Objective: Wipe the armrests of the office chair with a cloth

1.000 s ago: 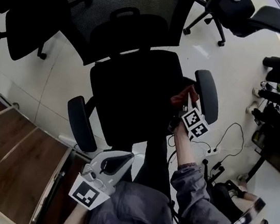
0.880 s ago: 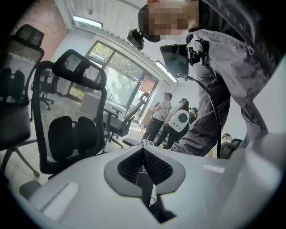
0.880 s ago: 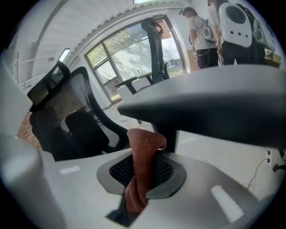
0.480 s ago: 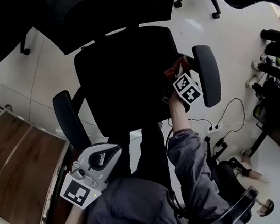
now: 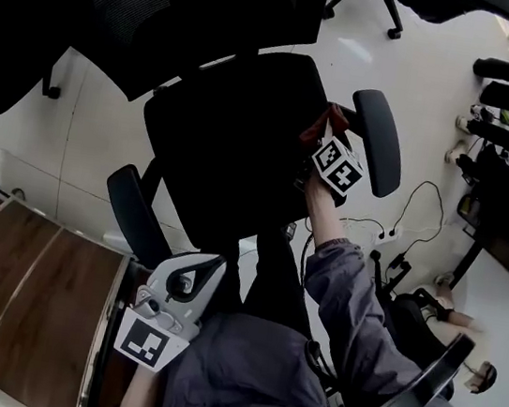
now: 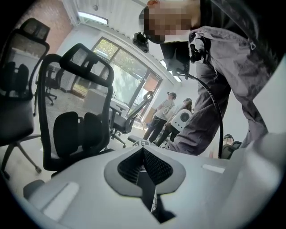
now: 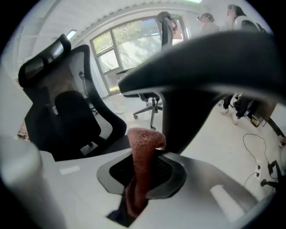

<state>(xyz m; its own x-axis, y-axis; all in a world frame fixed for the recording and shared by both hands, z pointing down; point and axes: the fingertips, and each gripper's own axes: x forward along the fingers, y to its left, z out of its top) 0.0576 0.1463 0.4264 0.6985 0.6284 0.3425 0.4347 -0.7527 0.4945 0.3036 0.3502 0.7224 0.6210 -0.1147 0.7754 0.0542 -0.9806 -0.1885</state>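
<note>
White tile floor (image 5: 95,127), head view: office chair (image 5: 236,138), right armrest (image 5: 378,140) running near-to-far, right gripper (image 5: 324,134) just left of it; left gripper view: left gripper (image 6: 145,164) closed, empty; right gripper view: jaws clamped on red cloth (image 7: 140,165), long axis along the jaws, tip at the armrest.

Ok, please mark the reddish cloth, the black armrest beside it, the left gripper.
Reddish terry cloth (image 7: 142,143): right gripper view, upper fold.
Black armrest pad (image 5: 378,139): head view, pad's middle.
Left gripper (image 6: 144,153): left gripper view, jaw tips.
</note>
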